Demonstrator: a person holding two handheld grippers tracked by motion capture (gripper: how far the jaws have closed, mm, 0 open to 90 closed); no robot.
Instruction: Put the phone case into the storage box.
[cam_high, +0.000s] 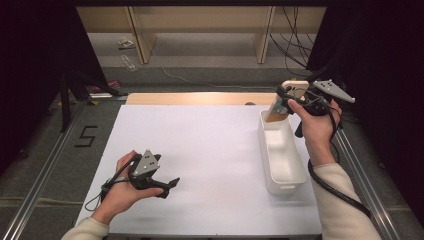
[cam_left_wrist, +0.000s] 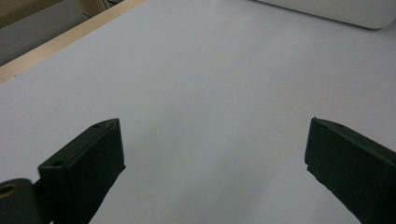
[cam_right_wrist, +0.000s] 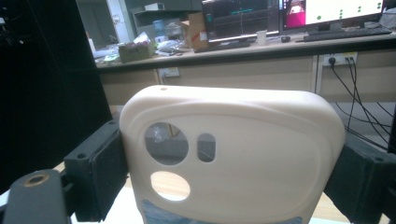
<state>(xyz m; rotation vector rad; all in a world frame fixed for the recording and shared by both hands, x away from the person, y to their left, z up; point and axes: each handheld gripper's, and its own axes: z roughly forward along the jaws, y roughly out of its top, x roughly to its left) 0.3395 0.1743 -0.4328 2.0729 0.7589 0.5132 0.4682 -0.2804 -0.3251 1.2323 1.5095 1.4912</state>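
Right hand: raised at the table's far right, forearm coming up from the bottom edge, wrist bent back.
Right gripper (cam_high: 290, 95): jaws clamped on both sides of a cream phone case (cam_right_wrist: 233, 154).
Phone case: held in the air, tilted, above the far end of the white bin (cam_high: 292, 172).
Left hand (cam_high: 122, 187): resting low on the white table (cam_high: 210, 150) near its front left.
Left gripper (cam_left_wrist: 215, 154): jaws spread wide, nothing between them, pointing toward the bin.
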